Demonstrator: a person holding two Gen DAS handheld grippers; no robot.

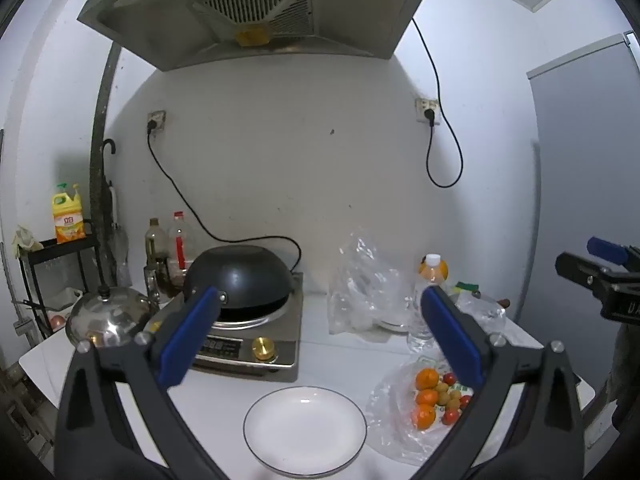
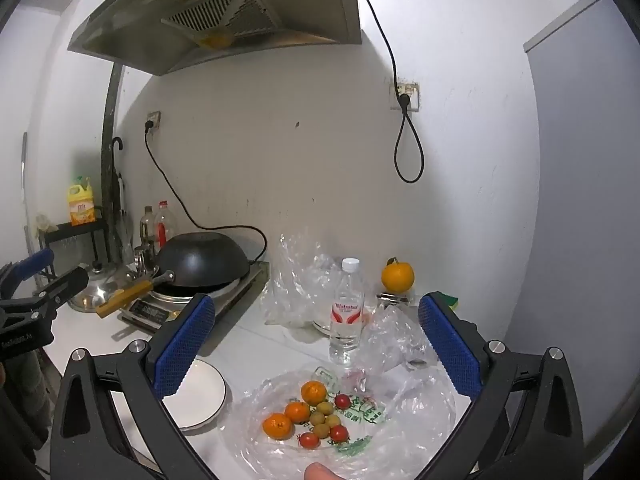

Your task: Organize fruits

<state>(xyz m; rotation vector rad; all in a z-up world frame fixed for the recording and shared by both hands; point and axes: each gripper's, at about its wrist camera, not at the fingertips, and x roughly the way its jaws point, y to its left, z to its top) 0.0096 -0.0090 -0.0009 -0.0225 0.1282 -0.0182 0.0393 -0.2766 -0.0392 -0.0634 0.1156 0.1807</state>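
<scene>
A clear plastic bag (image 2: 400, 432) lies flat on the white counter with three small oranges (image 2: 298, 411), several cherry tomatoes (image 2: 339, 433) and several small tan fruits (image 2: 322, 420) on it. It also shows in the left wrist view (image 1: 404, 420), with the oranges (image 1: 426, 398) at lower right. An empty white plate (image 1: 305, 429) sits left of the bag, also in the right wrist view (image 2: 202, 396). My left gripper (image 1: 316, 332) is open and empty above the plate. My right gripper (image 2: 316, 344) is open and empty above the bag.
A black wok (image 1: 240, 280) sits upside down on an induction cooker (image 1: 248, 344). A steel lid (image 1: 108, 316) lies to its left. A water bottle (image 2: 347, 312), crumpled bags (image 2: 296, 288) and a large orange (image 2: 397, 276) stand behind the fruit. Bottles (image 1: 168, 248) line the wall.
</scene>
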